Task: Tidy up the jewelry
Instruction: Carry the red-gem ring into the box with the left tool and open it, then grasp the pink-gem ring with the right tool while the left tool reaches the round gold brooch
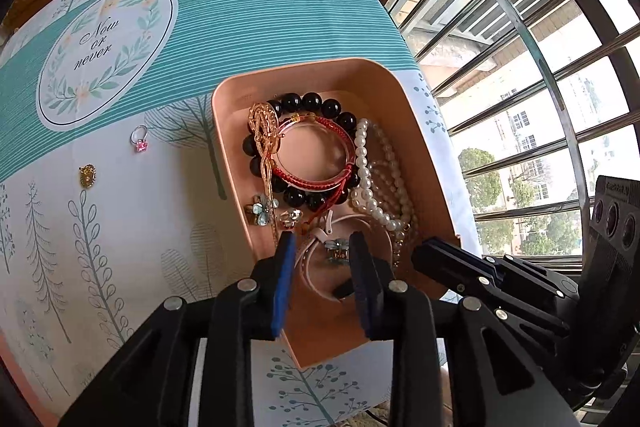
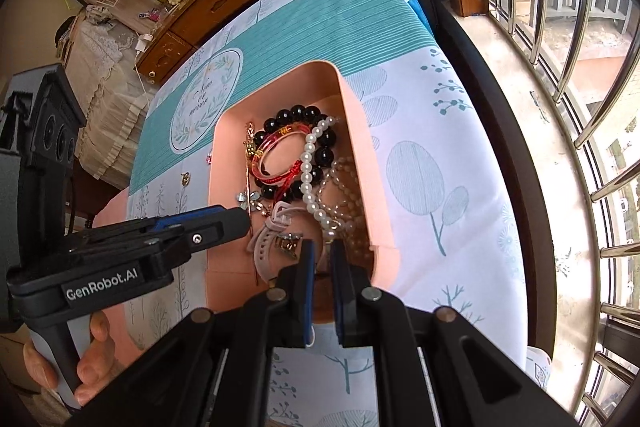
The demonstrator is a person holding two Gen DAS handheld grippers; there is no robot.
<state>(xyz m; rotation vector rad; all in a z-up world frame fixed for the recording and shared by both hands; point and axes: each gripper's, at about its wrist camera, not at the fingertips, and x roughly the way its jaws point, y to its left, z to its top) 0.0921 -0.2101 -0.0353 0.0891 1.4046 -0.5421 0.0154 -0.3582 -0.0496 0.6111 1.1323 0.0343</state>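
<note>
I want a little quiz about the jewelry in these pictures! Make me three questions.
1. True or false: the pink-stoned silver ring lies inside the peach plastic tray.
2. What lies inside the ring of the black bead bracelet? A) red-wrapped clear bangle B) gold brooch C) blue hair clip
3. Fill in: the white pearl strand lies on the side of the tray nearer the ____.

Key: 1 false, it lies on the tree-print tablecloth; 2 A, the bangle; 3 window.
</note>
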